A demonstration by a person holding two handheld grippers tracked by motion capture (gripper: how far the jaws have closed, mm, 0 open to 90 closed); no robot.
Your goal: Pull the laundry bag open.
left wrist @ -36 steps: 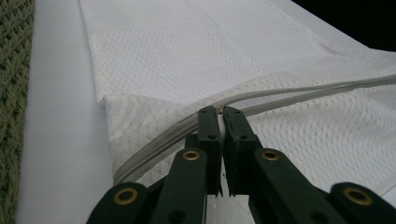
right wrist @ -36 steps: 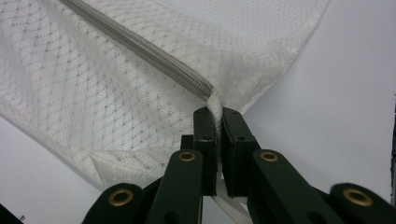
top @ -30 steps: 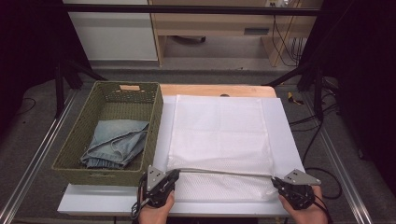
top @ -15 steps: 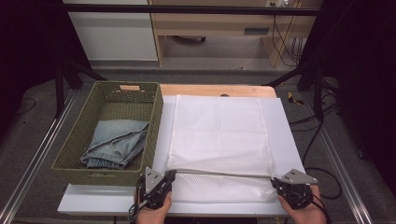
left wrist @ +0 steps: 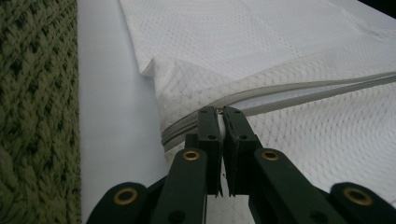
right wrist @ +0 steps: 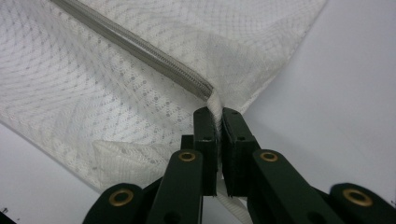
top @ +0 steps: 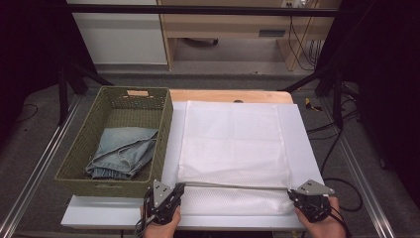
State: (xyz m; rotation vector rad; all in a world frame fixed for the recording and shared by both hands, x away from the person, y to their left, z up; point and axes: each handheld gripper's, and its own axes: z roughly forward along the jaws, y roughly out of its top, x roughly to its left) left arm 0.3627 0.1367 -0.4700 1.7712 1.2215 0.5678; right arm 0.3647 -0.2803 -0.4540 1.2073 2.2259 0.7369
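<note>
We hold the white mesh bag [top: 233, 144] taut: left gripper [top: 174, 192] pinches its zipper end, right gripper [top: 293, 194] its corner.

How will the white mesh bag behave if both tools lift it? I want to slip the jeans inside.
Probably floppy: the white mesh bag lies flat and creases where the left tool pinches its zipper edge. Likely light, since the thin netting looks empty. The span between the left tool and the right tool may sag.

A lab — black frame rails [top: 198, 10]; loose cables [top: 297, 37]; bare floor [top: 29, 144].
</note>
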